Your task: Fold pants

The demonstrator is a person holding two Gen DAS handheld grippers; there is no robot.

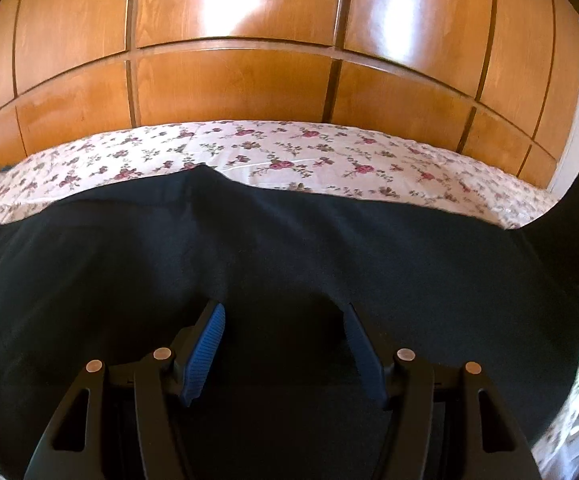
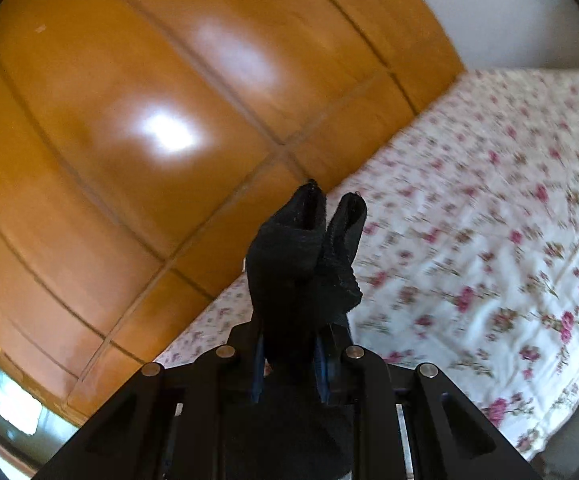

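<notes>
Right now my right gripper (image 2: 289,344) pinches a bunched end of the black pants (image 1: 289,248), lifted off the bed (image 2: 489,200); my left gripper (image 1: 283,336) hovers wide above them. Such a thin bite could slip, dropping the fold.

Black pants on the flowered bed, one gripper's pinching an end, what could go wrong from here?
1. The right gripper pinches only a small bunch of the pants; it could slip out.
2. The left gripper stands open over the cloth, holding nothing, so the rest may drag and wrinkle across the floral sheet.
</notes>
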